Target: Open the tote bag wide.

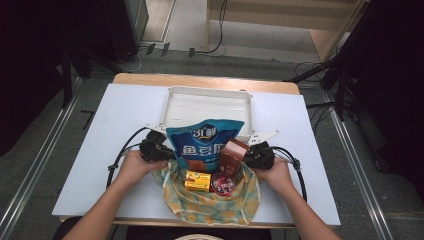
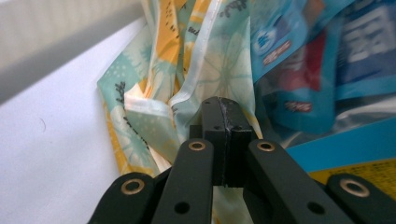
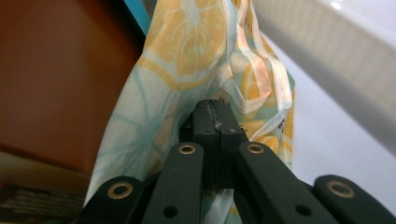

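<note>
One patterned bag (image 1: 212, 202) sits at the lower centre of the white table (image 1: 115, 130), holding four things: one blue pouch (image 1: 202, 142), one brown box (image 1: 232, 155), one yellow box (image 1: 197, 181) and one red round tin (image 1: 223, 183). Behind stands one white tray (image 1: 207, 105). The left gripper (image 1: 159, 151) and right gripper (image 1: 252, 156), in hands at either side, each pinch the bag's edge with jaws closed tight.

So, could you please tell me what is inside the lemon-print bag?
Inside the lemon-print bag stand a blue snack pouch and a brown box, with a yellow box and a round red tin in front. Anything beneath them is covered.
</note>
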Tool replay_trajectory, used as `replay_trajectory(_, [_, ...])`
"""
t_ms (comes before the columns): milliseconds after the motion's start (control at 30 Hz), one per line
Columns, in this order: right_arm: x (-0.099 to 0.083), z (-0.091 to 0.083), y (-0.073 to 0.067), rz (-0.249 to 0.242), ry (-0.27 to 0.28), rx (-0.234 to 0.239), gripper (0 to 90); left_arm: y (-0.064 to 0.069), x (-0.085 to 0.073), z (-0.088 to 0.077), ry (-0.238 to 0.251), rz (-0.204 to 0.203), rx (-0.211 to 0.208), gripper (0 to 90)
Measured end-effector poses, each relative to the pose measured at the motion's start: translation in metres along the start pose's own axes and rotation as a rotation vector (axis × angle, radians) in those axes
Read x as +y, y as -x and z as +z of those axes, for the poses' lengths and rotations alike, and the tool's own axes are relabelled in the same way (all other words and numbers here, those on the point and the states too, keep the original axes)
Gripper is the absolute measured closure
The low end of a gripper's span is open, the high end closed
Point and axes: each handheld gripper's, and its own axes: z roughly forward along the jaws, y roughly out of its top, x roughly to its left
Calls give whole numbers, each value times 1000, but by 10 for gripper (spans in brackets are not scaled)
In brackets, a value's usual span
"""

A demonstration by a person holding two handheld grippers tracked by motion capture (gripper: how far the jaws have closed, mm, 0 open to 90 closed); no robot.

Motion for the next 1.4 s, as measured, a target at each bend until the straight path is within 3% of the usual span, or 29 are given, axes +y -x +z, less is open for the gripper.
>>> replay_trajectory(67, [-2, 2, 2, -8, -9, -2, 900, -2, -3, 1, 16, 4, -6, 900])
replay_trajectory(367, [-1, 8, 4, -16, -37, -7, 900, -7, -7, 6, -16, -5, -2, 900])
replay_trajectory(533, [5, -6, 3, 7, 17, -25, 900, -4, -6, 2, -15, 1, 3, 887])
replay_trajectory(667, [7, -11, 2, 12, 30, -30, 894, 0, -4, -5, -18, 3, 4, 857])
replay_trajectory(867, [11, -17, 1, 4, 32, -55, 784, 12, 0, -21, 34, 17, 10, 762])
replay_trajectory(967, [11, -22, 3, 24, 53, -54, 734, 14, 2, -26, 49, 35, 13, 713])
replay_trajectory(1167, [12, -28, 3, 28, 66, -66, 700, 19, 5, -32, 42, 56, 41, 641])
replay_trajectory(1333, [14, -31, 3, 37, 78, -79, 667, 21, 6, -38, 50, 65, 35, 617])
replay_trajectory(1400, [14, -32, 3, 43, 81, -82, 643, 22, 6, -41, 59, 50, 31, 612])
